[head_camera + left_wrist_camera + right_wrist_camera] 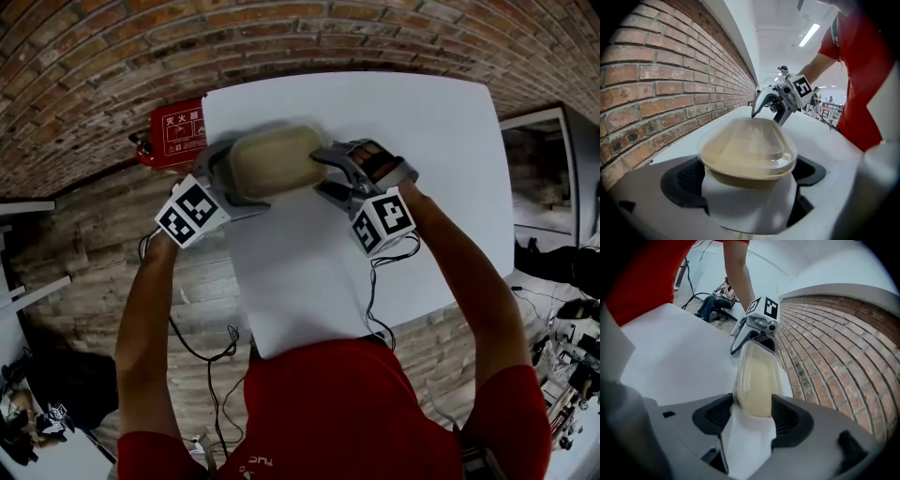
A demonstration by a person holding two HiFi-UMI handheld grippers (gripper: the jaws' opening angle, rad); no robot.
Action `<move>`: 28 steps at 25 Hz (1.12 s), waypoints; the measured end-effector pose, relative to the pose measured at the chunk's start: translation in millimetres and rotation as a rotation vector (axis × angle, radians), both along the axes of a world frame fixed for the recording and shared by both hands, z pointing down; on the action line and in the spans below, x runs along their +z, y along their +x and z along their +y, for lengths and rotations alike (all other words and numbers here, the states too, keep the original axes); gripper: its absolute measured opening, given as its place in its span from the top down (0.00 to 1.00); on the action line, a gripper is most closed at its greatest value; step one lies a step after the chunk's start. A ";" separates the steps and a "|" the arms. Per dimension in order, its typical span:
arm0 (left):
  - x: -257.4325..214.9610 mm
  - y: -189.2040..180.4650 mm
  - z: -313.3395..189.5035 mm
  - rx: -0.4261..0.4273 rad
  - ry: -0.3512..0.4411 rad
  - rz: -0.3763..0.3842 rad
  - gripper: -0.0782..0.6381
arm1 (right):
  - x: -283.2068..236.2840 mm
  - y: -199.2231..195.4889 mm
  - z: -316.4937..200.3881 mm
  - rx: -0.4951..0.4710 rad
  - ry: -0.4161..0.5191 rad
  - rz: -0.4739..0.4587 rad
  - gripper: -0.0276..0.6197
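A tan food container (277,161) with a clear domed lid is held between both grippers over the far part of the white table (422,141). My left gripper (228,173) is shut on its left end; in the left gripper view the container (747,150) fills the gap between the black pads (686,180). From the other side, my right gripper (330,171) is shut on the right end. The right gripper view shows the container (757,380) edge-on, squeezed between the pads (787,420). Each gripper appears in the other's view: the right gripper (780,101) and the left gripper (757,324).
A red fire-extinguisher box (173,131) stands at the table's far left corner. A brick wall (661,84) runs along the table's far side. Cables (211,361) hang near the person's red shirt (347,412). Chairs and equipment (572,347) stand at the right.
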State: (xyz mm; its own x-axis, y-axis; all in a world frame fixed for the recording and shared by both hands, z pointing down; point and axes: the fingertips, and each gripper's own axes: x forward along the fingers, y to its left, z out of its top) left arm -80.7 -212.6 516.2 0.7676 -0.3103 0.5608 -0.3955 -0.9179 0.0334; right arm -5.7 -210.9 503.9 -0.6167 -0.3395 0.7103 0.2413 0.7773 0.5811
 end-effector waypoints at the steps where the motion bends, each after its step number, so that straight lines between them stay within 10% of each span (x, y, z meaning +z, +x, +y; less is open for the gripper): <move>1: -1.2 0.1 -1.3 -0.005 0.006 0.005 0.12 | -0.6 -0.5 0.5 -0.003 -0.005 0.005 0.55; 13: -2.8 2.9 -1.1 0.009 0.059 -0.031 0.12 | -15.4 2.6 8.6 -0.042 -0.324 0.140 0.62; 28: -2.8 1.8 -2.3 0.001 0.061 -0.024 0.12 | -22.3 0.3 16.3 -0.126 -0.227 0.149 0.64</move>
State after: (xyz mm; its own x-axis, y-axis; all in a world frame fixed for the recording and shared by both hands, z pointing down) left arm -78.9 -214.8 513.5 0.7543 -0.3440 0.5592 -0.3947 -0.9182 -0.0326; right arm -5.4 -194.6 481.6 -0.5271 -0.0890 0.8451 0.4135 0.8420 0.3465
